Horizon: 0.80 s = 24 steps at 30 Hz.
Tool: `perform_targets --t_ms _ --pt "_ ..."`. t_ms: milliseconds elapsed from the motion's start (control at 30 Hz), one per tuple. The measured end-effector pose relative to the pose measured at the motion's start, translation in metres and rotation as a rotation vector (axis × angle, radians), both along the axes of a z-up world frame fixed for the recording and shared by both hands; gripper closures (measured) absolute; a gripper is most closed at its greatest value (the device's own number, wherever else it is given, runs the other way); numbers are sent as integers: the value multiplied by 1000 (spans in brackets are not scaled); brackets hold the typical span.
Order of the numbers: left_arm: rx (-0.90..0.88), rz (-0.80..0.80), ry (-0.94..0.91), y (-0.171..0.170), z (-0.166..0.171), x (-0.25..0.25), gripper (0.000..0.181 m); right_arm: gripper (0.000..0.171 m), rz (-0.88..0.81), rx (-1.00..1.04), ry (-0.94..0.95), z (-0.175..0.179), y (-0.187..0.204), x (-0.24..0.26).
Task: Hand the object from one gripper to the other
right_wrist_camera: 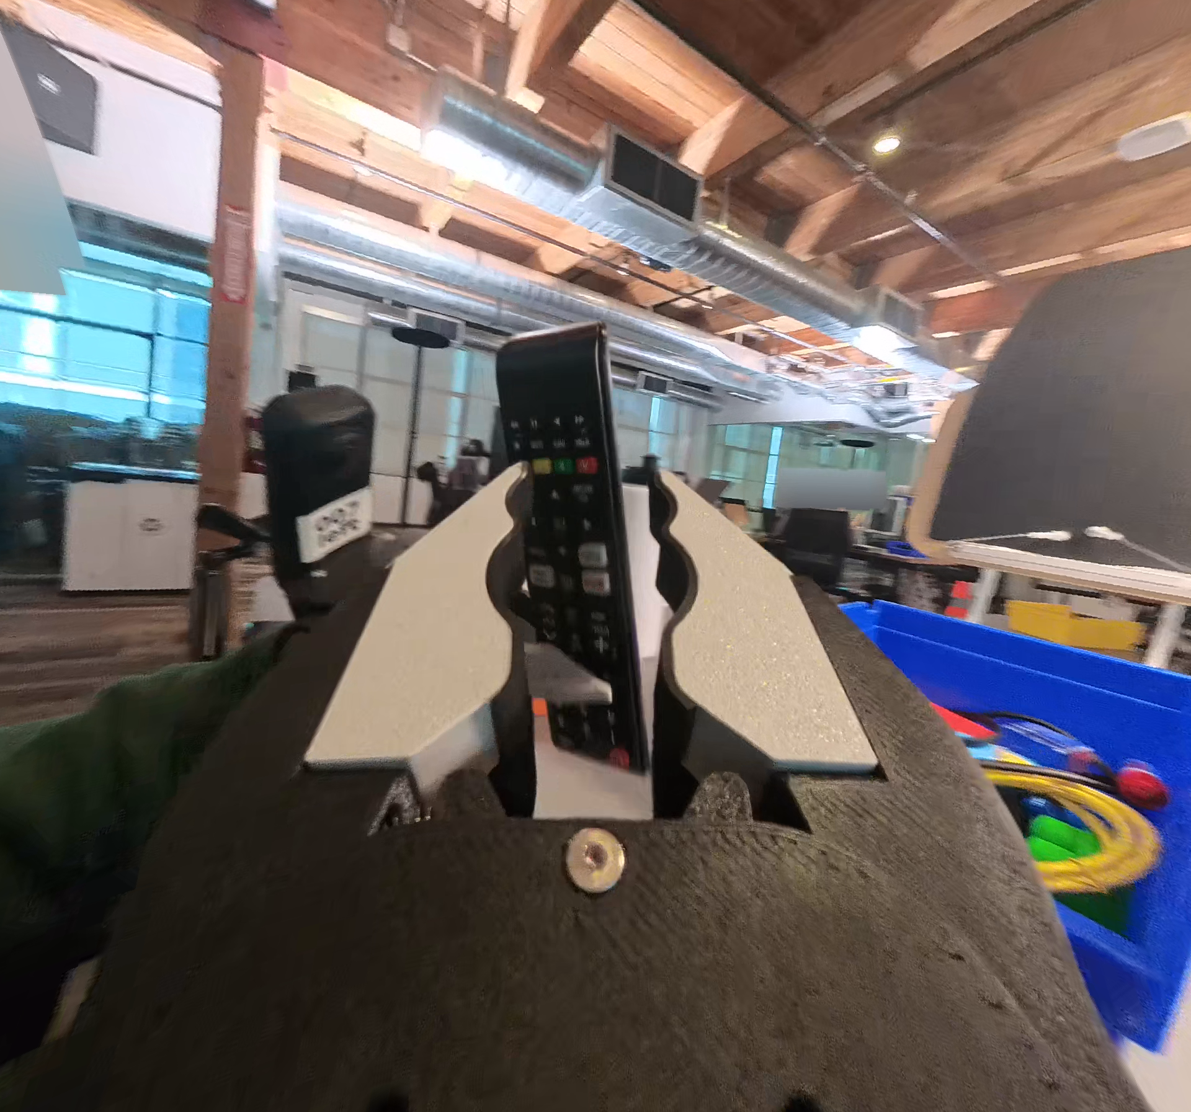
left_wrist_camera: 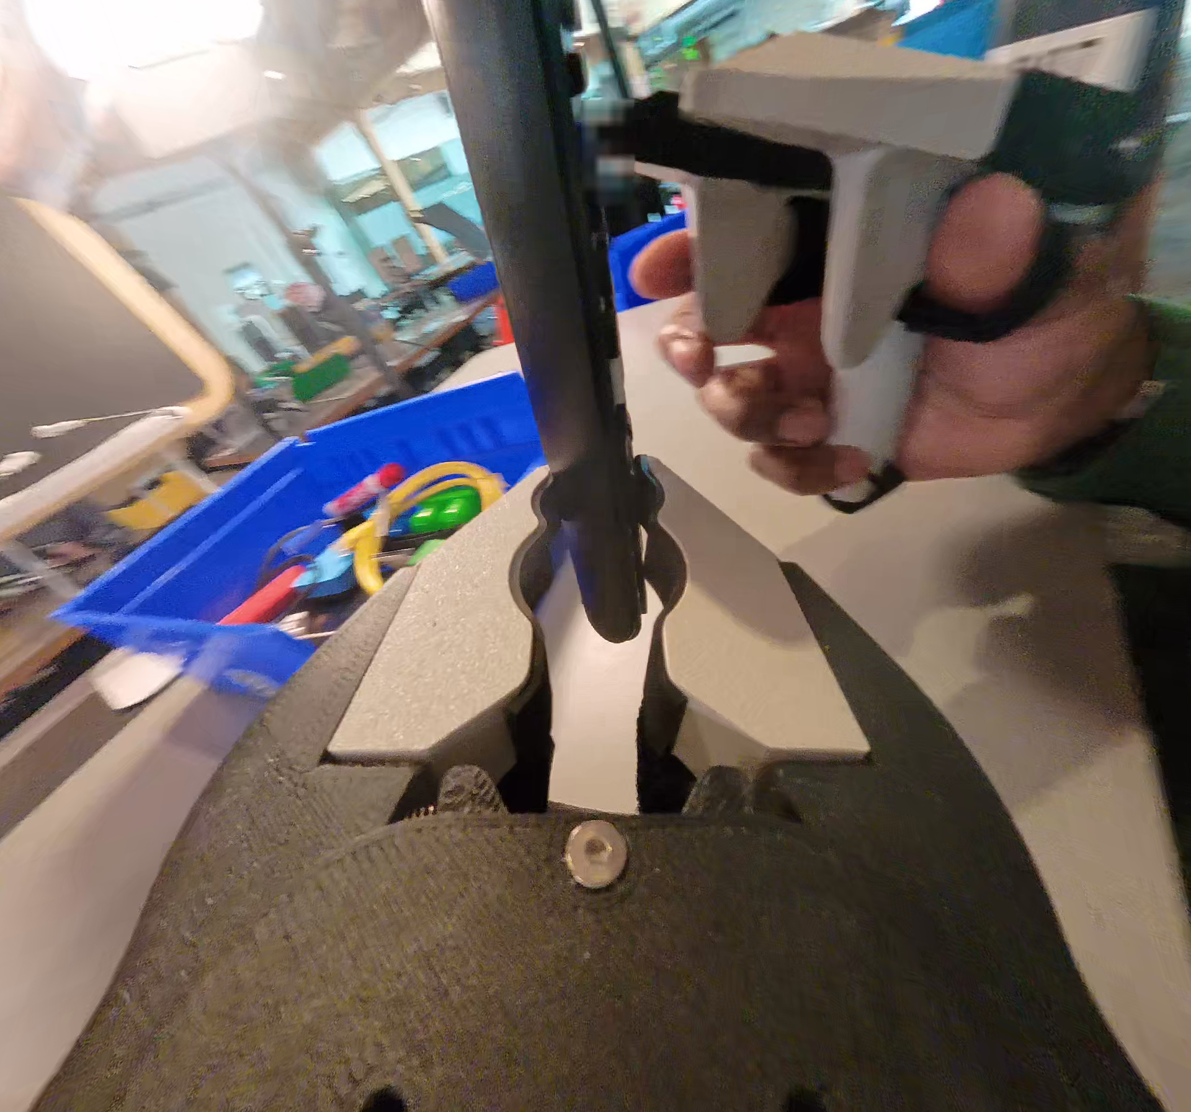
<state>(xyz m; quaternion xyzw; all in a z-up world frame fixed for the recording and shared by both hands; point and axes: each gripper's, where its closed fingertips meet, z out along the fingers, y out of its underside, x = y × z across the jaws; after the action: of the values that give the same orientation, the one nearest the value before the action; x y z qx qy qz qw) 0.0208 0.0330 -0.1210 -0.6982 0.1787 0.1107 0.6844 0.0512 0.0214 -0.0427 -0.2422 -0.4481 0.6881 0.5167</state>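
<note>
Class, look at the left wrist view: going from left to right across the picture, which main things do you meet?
blue bin → yellow cable coil inside it → black remote control, standing upright in the left gripper → right gripper → the hand that holds it → green sleeve.

An open-plan workshop-office: exposed timber ceiling beams (right_wrist_camera: pixel 644 50), silver metal ventilation ducting (right_wrist_camera: pixel 515 172), glass partition walls (right_wrist_camera: pixel 361 404), distant desks, and a blue plastic parts bin (right_wrist_camera: pixel 1063 681) on the grey surface (left_wrist_camera: pixel 902 630).
</note>
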Motion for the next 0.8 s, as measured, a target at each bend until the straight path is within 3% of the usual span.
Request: perform_targets --t_ms 133,233,567,800 --pt "110 347 234 -6 18 -49 159 131 -83 75 -60 -13 -1 -10" --pt "141 493 453 -14 26 -63 159 120 -96 80 -67 -14 -2 -13" --pt "122 604 657 -18 26 -73 159 111 -452 339 137 -2 0 -3" --pt "71 614 772 -16 18 -74 159 104 -727 760 195 -14 10 -7"
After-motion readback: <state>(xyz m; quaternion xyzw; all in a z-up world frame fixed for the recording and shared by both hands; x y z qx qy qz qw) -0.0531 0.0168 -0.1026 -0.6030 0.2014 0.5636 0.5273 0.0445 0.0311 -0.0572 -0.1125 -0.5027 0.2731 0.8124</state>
